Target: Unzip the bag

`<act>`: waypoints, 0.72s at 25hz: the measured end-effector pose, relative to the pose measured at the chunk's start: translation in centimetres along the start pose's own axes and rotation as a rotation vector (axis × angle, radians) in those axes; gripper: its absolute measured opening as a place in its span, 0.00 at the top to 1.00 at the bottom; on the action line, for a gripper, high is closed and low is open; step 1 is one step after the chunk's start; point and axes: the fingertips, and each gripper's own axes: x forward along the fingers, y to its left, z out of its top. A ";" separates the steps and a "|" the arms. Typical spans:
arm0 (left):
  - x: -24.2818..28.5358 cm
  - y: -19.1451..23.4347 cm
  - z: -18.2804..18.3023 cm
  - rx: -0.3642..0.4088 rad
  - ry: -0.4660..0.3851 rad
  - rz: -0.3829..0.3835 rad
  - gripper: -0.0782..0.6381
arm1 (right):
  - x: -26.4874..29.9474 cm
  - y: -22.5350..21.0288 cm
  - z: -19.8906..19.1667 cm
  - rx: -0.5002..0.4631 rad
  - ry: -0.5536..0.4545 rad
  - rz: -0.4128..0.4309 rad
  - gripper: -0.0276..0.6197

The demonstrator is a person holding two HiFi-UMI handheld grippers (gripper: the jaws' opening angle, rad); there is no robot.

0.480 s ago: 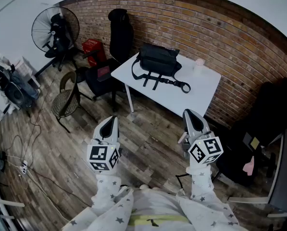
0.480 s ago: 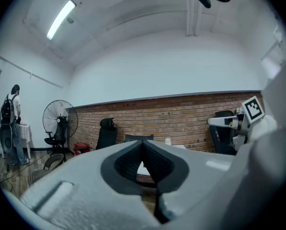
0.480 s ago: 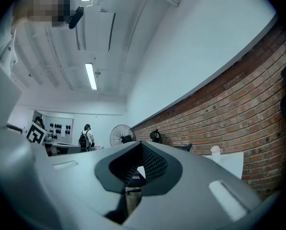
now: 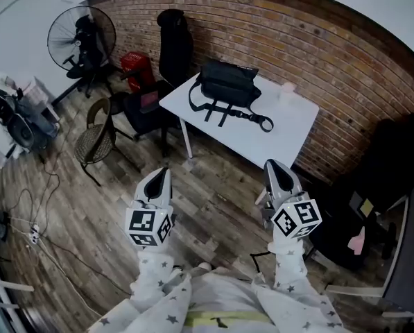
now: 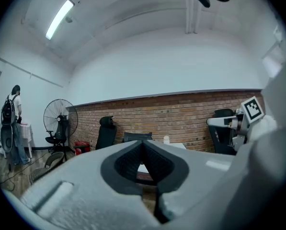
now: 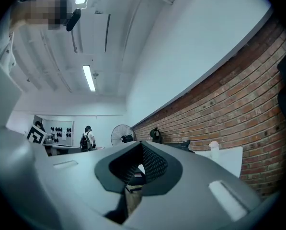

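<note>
A black bag [image 4: 227, 85] lies on the white surface [image 4: 293, 127]. Behind the surface is a red-brown brick wall [image 4: 331, 54], and left of it a red crate [image 4: 136, 68]. The floor [image 4: 213, 200] is grey-brown planks. The grey left tool [image 4: 161, 175] and right tool [image 4: 276, 165] carry black-and-white square markers. The sleeves [image 4: 154, 283] are white with grey stars.

We wear pale sleeves [image 4: 153, 281] dotted with small dark stars, and a yellow-green band [image 4: 220, 316] crosses our pale top. Our left gripper [image 4: 162, 173] and right gripper [image 4: 273, 165] are light grey, with dark ribbed fingers [image 5: 126, 163]. Each carries a white cube [image 4: 150, 226] of black square markers.
</note>
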 end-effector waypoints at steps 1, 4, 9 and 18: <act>-0.1 -0.3 -0.1 0.003 0.004 0.000 0.89 | -0.2 -0.3 -0.2 0.004 0.001 -0.002 0.95; -0.9 -1.0 -0.5 0.005 0.013 0.009 0.89 | -0.7 -0.6 -0.6 0.017 0.008 -0.002 0.95; -1.1 -1.2 -0.8 0.000 0.019 0.031 0.89 | -0.5 -0.8 -0.9 0.028 0.016 0.017 0.95; 1.3 -0.1 -1.2 -0.001 0.031 0.036 0.89 | 2.2 -1.9 -1.6 0.042 0.027 0.026 0.95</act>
